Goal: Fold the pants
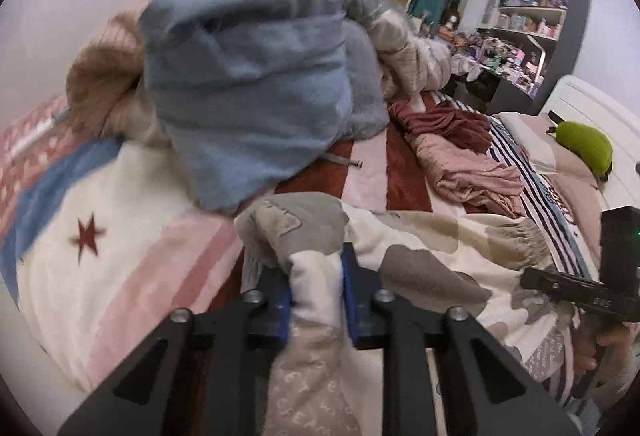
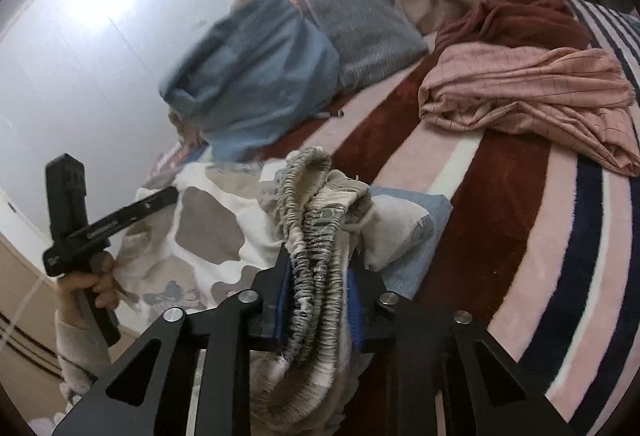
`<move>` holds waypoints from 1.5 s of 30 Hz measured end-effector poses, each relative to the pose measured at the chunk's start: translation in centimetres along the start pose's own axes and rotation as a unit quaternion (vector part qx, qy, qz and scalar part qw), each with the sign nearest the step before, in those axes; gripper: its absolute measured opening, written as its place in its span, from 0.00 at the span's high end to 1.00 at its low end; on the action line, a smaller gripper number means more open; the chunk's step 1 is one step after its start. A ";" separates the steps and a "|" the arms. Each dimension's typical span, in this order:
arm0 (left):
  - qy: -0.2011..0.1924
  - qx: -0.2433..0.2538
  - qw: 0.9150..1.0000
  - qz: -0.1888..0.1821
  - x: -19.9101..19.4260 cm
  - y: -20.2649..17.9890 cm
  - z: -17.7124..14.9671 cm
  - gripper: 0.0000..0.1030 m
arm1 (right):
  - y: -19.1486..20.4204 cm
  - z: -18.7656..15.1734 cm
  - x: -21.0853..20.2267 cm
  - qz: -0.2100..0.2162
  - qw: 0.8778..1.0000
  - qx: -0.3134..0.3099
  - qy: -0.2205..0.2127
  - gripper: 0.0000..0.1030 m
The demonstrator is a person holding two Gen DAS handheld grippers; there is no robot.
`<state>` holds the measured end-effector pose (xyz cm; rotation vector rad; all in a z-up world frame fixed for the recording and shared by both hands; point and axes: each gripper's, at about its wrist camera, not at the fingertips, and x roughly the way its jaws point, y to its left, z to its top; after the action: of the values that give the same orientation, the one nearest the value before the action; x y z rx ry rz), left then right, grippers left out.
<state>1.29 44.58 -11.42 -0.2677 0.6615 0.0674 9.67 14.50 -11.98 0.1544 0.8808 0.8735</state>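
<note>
My left gripper [image 1: 316, 300] pinches the patterned pants [image 1: 420, 252]; my right gripper [image 2: 320, 300] clamps their gathered elastic waistband [image 2: 316, 220] above the striped blanket [image 2: 520, 196].

Both of my views are dim, with cool, soft indoor light and weak shadows. In the right wrist view, glare washes out the wall [image 2: 92, 8]. Motion blur smears the blue garment [image 1: 248, 92] in both views. Fisheye distortion bends the edges, and black vignetting fills the corners. My hand-held gripper [image 1: 316, 300] renders sharp.
</note>
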 end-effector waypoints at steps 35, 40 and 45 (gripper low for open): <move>-0.070 0.052 0.992 0.096 -8.6 -9.5 -2.3 0.35 | 1.5 -3.4 -8.3 -0.036 0.997 -0.070 -0.023 0.37; -0.091 0.060 0.990 0.086 -10.2 -14.1 -3.7 0.33 | 1.4 -4.5 -11.7 -0.058 0.993 -0.093 -0.043 0.32; -0.124 0.058 0.986 0.091 -11.4 -18.8 -4.8 0.26 | 0.5 -6.1 -16.1 -0.100 0.985 -0.119 -0.079 0.20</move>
<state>-7.75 25.44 -3.83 -0.0831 0.4388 0.2335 -0.33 1.87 -5.83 -0.0718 0.6262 0.7599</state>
